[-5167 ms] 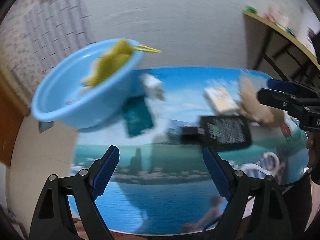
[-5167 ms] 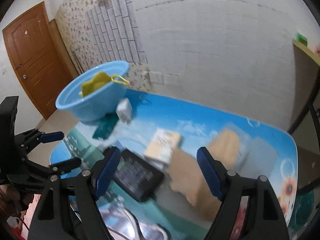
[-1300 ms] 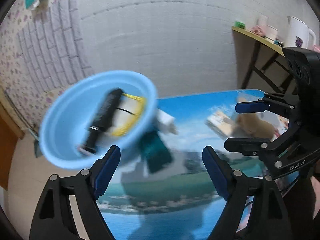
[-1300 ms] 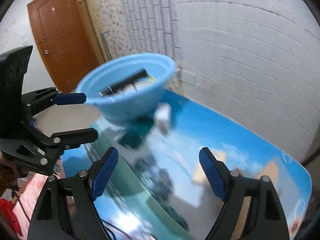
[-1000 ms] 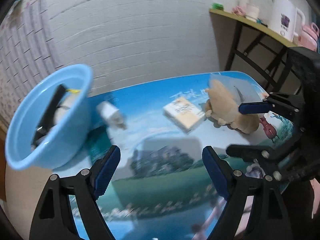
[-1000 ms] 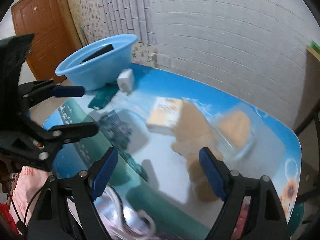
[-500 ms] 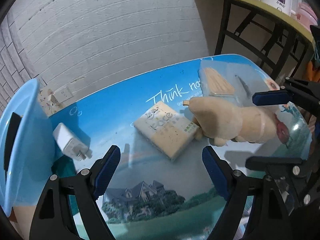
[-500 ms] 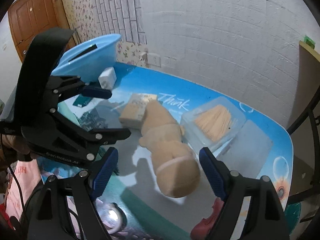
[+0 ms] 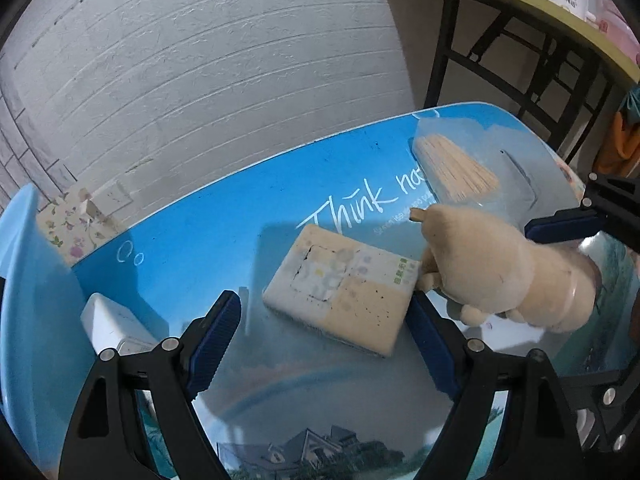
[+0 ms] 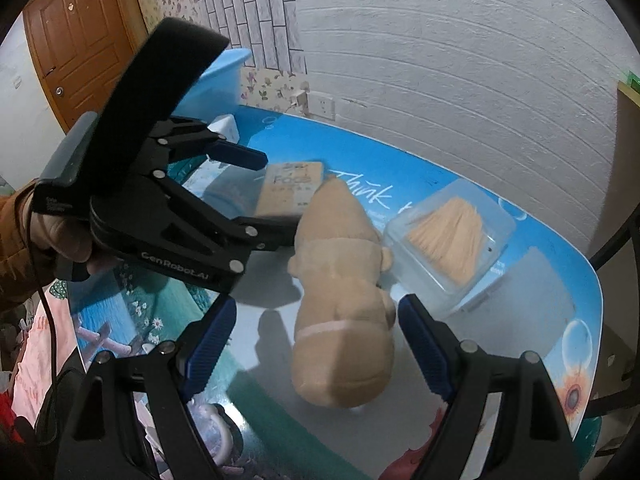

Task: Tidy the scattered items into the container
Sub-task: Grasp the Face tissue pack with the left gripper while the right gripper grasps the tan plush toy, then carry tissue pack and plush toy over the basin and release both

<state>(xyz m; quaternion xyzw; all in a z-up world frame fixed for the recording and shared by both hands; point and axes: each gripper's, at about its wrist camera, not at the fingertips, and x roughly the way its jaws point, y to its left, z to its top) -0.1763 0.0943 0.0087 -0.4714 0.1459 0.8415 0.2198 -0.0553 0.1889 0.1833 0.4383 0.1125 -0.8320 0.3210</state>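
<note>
Left gripper point(image 9: 324, 328) fingers wide, empty, tissue pack point(image 9: 342, 290) framed. Right gripper point(image 10: 316, 344) wide over plush toy point(image 10: 340, 304) at 12 o'clock. Risk: grippers crowded, collision likely.

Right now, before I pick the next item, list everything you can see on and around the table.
tissue pack: 1, cream and white, flat on the table between the left claw's fingers, not gripped
plush toy: 1, beige, lying on the table beside the tissue pack
clear box of toothpicks: 1, transparent with tan sticks, beyond the plush toy
charger plug: 1, white, next to the basin
basin: 1, light blue, left end of the table
table: 1, blue printed top, against the white wall
side shelf: 1, dark frame, right of the table
door: 1, brown, far left
left claw: 1, black with blue pads, open
right claw: 1, same, open over the plush toy
</note>
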